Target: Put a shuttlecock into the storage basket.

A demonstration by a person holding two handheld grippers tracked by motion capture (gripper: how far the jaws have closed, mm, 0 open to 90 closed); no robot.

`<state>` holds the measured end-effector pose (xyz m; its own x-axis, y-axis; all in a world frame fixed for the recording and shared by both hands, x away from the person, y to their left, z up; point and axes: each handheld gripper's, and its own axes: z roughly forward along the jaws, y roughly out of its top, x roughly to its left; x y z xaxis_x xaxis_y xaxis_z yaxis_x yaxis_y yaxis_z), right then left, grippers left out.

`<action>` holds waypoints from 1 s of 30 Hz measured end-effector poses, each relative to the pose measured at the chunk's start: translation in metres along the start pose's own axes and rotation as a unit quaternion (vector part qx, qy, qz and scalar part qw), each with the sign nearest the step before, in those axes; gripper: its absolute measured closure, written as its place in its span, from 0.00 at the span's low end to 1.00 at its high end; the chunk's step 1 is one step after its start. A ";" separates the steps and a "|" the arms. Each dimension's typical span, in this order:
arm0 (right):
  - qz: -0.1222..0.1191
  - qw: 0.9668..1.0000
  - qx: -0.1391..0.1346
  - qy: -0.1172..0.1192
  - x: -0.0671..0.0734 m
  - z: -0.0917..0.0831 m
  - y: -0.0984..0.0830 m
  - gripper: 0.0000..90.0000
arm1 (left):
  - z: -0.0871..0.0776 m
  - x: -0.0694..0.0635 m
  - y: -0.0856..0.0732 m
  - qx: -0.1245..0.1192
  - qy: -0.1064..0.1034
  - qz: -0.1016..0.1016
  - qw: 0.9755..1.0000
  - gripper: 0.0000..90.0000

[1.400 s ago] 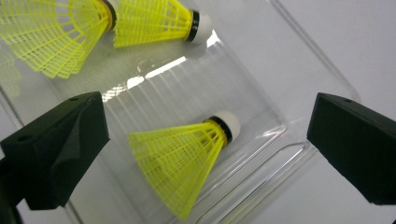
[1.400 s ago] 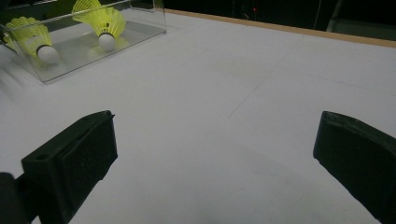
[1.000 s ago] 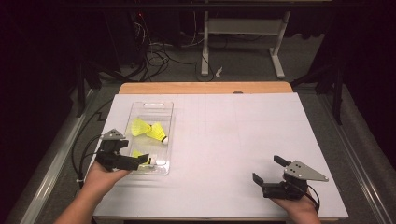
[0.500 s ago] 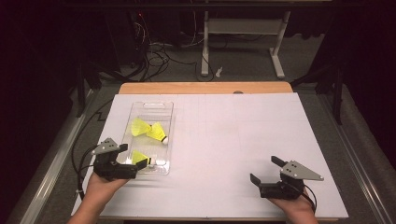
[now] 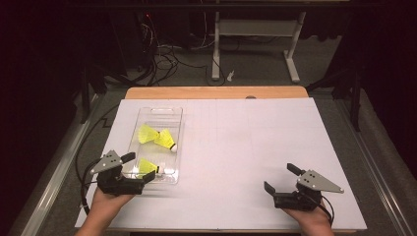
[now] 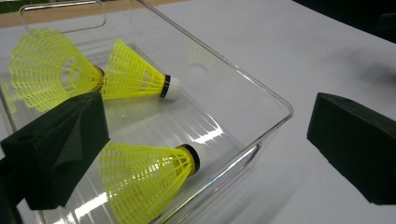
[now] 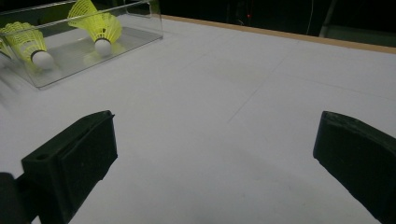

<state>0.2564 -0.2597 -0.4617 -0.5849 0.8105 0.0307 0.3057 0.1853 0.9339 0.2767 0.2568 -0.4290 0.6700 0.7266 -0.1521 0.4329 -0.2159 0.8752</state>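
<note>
A clear plastic tray (image 5: 171, 114) lies on the left of the white table and holds three yellow shuttlecocks. Two of them (image 5: 147, 133) (image 5: 164, 139) rest mid-tray, and the third (image 5: 145, 168) lies at the near end. My left gripper (image 5: 138, 167) is open at the tray's near left corner. In the left gripper view its jaws straddle that corner: the near shuttlecock (image 6: 144, 175) lies just beside the left jaw, and the right jaw is outside the tray wall (image 6: 261, 135). My right gripper (image 5: 279, 177) is open over bare table at the near right, with nothing between its jaws (image 7: 215, 130).
A white sheet (image 5: 246, 147) covers the table, and a wooden strip (image 5: 216, 92) runs along its far edge. Cables and a stand's legs (image 5: 216, 73) lie on the floor beyond. From the right gripper view the tray (image 7: 93, 51) is far off at upper left.
My left gripper has drawn back toward the person, from over the tray's near end to its near corner. The near shuttlecock stays in the tray. The right gripper has barely shifted.
</note>
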 end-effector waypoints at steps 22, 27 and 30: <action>-0.007 0.999 -0.041 -0.002 0.005 -0.012 0.009 0.00 | -0.005 -0.012 -0.014 -0.033 -0.018 0.023 0.999 0.00; -0.006 0.999 -0.039 0.001 0.004 -0.011 0.008 0.00 | -0.004 -0.011 -0.016 -0.029 -0.020 0.016 0.999 0.00; -0.008 0.999 -0.040 0.000 0.005 -0.010 0.008 0.00 | -0.003 -0.012 -0.016 -0.026 -0.017 0.023 0.999 0.00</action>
<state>0.2483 -0.2599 -0.4502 -0.5895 0.8076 0.0164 0.2351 0.1522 0.9600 0.2597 0.2537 -0.4395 0.7091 0.6936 -0.1272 0.3701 -0.2126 0.9044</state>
